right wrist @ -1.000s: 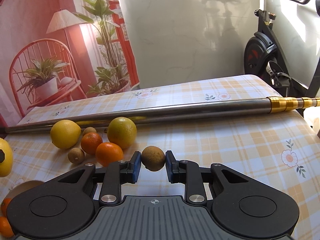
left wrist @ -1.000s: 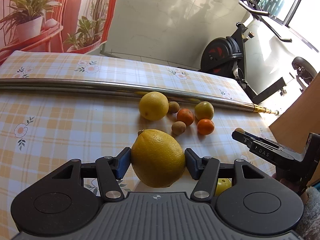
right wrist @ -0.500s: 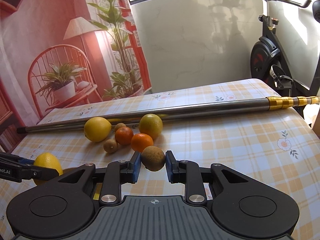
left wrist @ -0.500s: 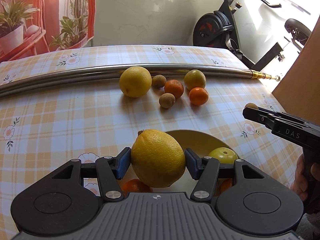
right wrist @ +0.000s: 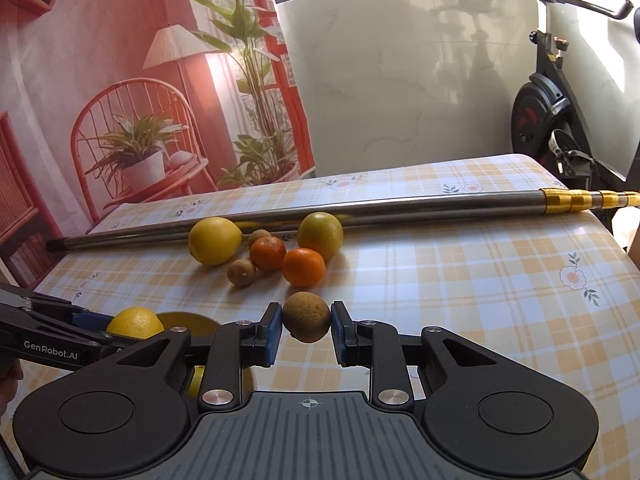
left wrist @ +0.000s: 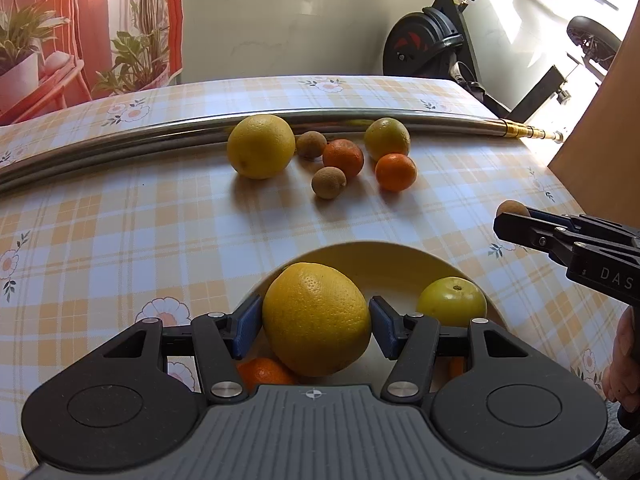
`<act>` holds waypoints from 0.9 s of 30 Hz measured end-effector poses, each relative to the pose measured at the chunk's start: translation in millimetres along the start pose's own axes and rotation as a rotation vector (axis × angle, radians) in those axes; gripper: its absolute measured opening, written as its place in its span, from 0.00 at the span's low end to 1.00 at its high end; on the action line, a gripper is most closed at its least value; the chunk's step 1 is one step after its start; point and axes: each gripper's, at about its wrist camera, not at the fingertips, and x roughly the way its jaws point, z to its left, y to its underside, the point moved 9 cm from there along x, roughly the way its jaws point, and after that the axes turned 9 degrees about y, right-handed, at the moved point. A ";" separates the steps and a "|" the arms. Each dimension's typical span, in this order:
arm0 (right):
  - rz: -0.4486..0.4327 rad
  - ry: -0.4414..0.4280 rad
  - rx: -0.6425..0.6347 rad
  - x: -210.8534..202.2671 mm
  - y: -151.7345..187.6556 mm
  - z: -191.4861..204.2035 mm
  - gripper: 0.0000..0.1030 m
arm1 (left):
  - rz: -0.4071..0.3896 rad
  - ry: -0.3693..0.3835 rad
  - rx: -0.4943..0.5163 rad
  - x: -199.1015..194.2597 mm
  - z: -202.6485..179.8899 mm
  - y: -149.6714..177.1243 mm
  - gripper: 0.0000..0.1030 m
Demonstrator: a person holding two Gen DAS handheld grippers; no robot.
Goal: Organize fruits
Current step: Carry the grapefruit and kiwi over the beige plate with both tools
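**Two fruits in carry, both due at the plate**

Two claws are loaded at once, so I treat this as the transport step of the sorting job. My left gripper (left wrist: 316, 320) has its blue pads clamped on opposite sides of a large yellow, dimpled lemon (left wrist: 316, 318); the jaws stand part-way apart because the fruit is wide. My right gripper (right wrist: 306, 330) is closed about as far as it goes on a small brown, rough-skinned kiwi (right wrist: 307, 316), which sits squarely between the pads and clear of the checked tablecloth (right wrist: 480, 300).

Position of the load: the lemon hangs directly above the pale yellow round plate (left wrist: 400, 256), which already contains a yellow-green citrus fruit (left wrist: 452, 296) to the right of the lemon and an orange mandarin (left wrist: 262, 372) partly hidden beneath my left jaw. In the left view the kiwi is held off to the plate's right, near it but not yet over it.

Remaining stock: six loose fruits (left wrist: 344, 158) lie clustered against the long steel pole (left wrist: 120, 140), well apart from the plate.

Next move, as I judge it: lower the lemon onto bare plate between the two resident fruits, then spread the left pads. Risk: a round fruit may roll off the shallow rim if released high.
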 end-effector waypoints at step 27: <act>0.072 -0.097 -0.204 8.3 -6.4 73.5 0.23 | -0.316 -0.118 -0.241 -83.2 46.1 -13.4 0.59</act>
